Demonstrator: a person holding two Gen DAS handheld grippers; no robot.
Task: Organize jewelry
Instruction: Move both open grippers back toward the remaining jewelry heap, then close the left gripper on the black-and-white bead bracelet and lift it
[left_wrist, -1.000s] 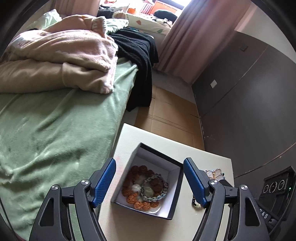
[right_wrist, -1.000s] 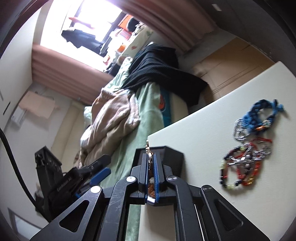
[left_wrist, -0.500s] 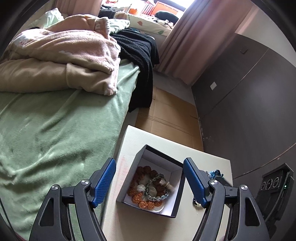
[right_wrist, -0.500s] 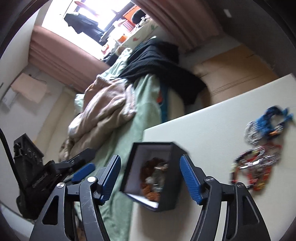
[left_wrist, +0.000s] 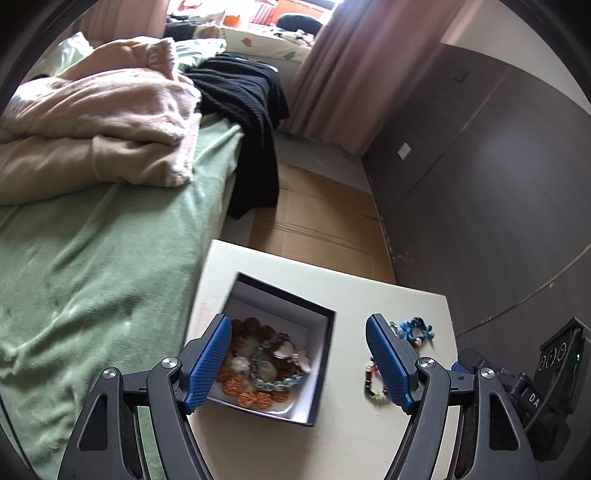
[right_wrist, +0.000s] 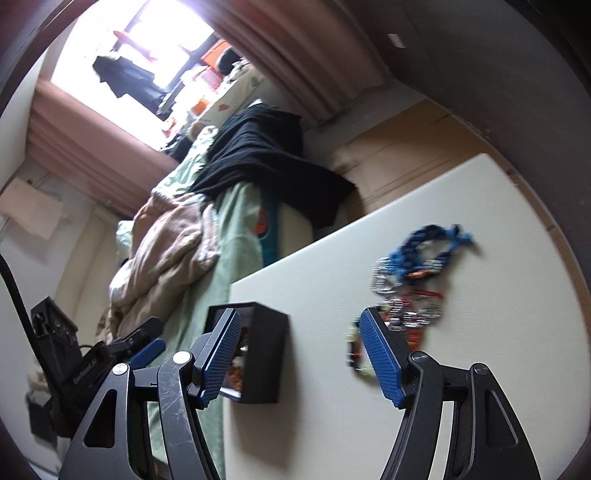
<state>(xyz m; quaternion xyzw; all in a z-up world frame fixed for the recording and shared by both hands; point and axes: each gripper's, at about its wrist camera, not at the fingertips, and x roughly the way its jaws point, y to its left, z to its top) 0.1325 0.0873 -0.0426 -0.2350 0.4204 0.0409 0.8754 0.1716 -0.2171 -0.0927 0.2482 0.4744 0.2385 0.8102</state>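
Right wrist view shows my right gripper (right_wrist: 299, 354) released and empty after dropping a piece into the box (right_wrist: 264, 354); next I judge, reach the bracelets (right_wrist: 410, 291).

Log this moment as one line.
right gripper: just opened, empty | left gripper: open, over black box | box: holds bracelets | blue bracelet: on table

bracelets (right_wrist: 410, 291): motion-blurred | box (right_wrist: 266, 354) interior: mostly hidden by tool finger (right_wrist: 221, 354)
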